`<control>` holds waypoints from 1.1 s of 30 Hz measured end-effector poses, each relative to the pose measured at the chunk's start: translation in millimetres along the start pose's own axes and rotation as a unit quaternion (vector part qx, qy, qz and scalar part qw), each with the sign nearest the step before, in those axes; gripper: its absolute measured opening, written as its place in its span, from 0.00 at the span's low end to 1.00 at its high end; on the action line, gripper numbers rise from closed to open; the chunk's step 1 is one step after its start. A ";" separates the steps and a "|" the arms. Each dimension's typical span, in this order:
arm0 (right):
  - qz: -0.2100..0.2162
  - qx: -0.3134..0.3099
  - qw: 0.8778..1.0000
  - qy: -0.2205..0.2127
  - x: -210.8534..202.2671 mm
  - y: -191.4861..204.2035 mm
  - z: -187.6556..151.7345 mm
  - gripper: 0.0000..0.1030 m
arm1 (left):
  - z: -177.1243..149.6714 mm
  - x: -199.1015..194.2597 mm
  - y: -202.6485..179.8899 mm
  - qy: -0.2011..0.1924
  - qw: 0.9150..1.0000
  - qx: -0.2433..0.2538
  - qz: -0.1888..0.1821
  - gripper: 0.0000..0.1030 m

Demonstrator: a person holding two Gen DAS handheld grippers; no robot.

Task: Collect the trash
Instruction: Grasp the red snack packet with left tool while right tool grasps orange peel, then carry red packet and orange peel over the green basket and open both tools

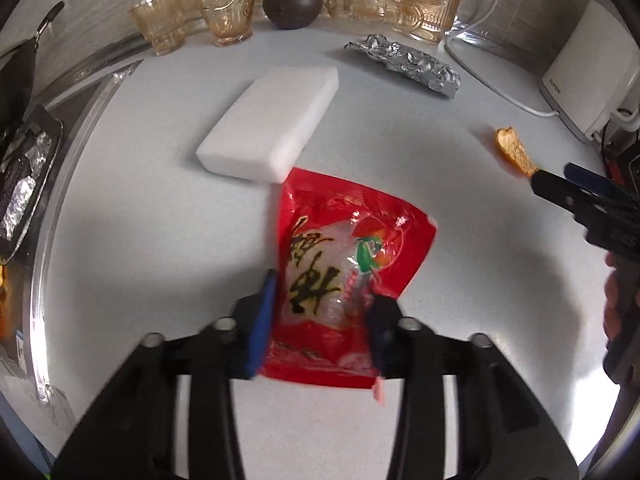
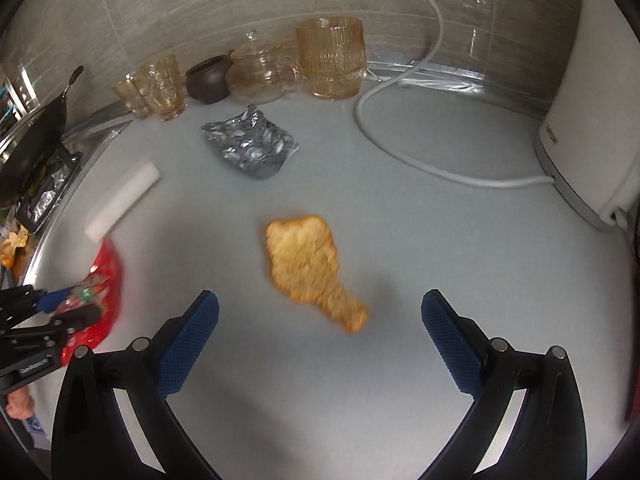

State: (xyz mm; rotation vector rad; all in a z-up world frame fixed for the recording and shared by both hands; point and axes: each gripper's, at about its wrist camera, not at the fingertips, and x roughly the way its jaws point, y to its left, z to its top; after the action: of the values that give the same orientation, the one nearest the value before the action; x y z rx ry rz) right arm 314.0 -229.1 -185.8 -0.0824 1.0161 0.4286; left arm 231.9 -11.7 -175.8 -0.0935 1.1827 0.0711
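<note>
My left tongs (image 1: 322, 312) are clenched on the glossy red snack bag (image 1: 344, 264), thin crinkly plastic resting on the white table (image 1: 460, 280) beside a soft white sponge block (image 1: 272, 124). My right tongs (image 2: 320, 316) gape wide over a flat, rough orange peel (image 2: 308, 264). A crumpled foil wrapper (image 2: 250, 144) lies farther back. Judging by this, nothing is binned yet.

Red snack bag (image 1: 340, 280): motion-blurred, lower part hidden behind left gripper (image 1: 324, 320) pads; contact unclear. In right wrist view, bag partly covered by left gripper. Orange peel (image 2: 310, 268) blurred. Right gripper (image 1: 560, 188) cut by frame edge, opening unreadable there. White appliance (image 2: 592, 120) cropped.
</note>
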 end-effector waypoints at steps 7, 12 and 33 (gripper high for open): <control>-0.005 -0.027 1.000 0.014 18.5 8.2 13.8 0.77 | -9.8 -5.1 4.3 0.001 1.000 -0.003 -0.005 0.29; -0.023 -0.034 0.999 0.020 22.0 9.8 14.7 0.52 | -15.3 -8.1 3.7 0.000 1.000 0.002 -0.005 0.29; -0.009 -0.006 0.999 -0.041 -109.4 66.4 -63.6 0.15 | -80.1 -93.8 4.4 -0.025 0.997 0.047 -0.062 0.28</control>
State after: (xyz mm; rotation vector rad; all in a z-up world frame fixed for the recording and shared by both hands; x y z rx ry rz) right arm 187.9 -219.0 -119.3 -0.0844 0.9325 0.4187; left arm 122.4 -16.8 -119.2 -0.0816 1.1258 -0.0900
